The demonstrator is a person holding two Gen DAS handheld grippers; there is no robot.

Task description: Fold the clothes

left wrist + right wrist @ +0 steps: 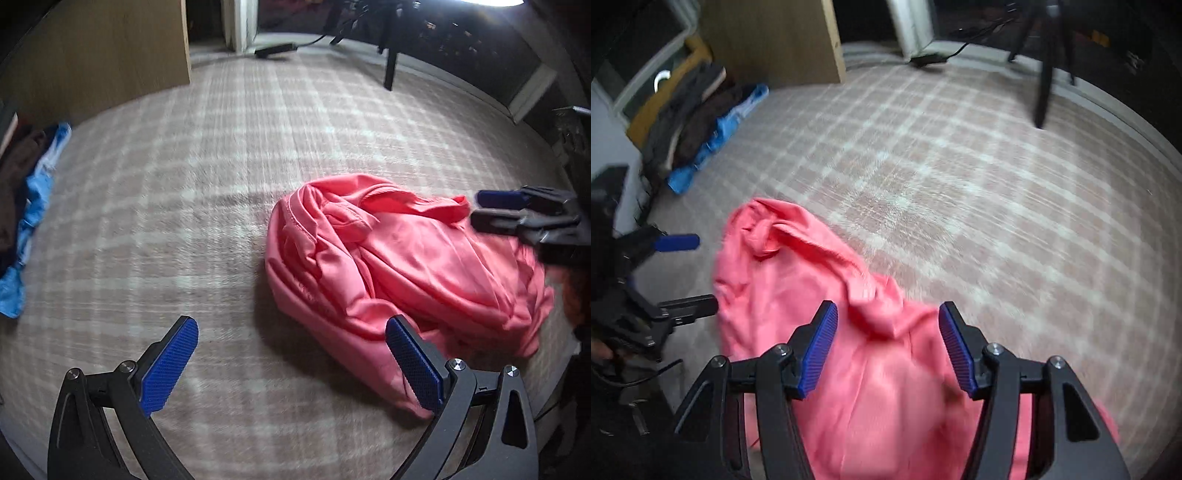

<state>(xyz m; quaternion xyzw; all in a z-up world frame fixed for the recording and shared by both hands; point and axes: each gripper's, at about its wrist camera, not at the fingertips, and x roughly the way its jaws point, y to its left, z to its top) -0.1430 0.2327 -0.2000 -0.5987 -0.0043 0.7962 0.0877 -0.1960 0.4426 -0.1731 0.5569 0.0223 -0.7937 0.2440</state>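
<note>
We see a pink top [399, 258] lying in a crumpled heap on the checked rug [221, 166]; it looks soft, light and floppy, so we would pinch it at a hem or edge; our left tongs [291, 363] are wide and empty beside it; our right tongs [888, 345] are wide above it, holding nothing; more clothes [701, 125] lie by a wooden board [768, 40].
</note>
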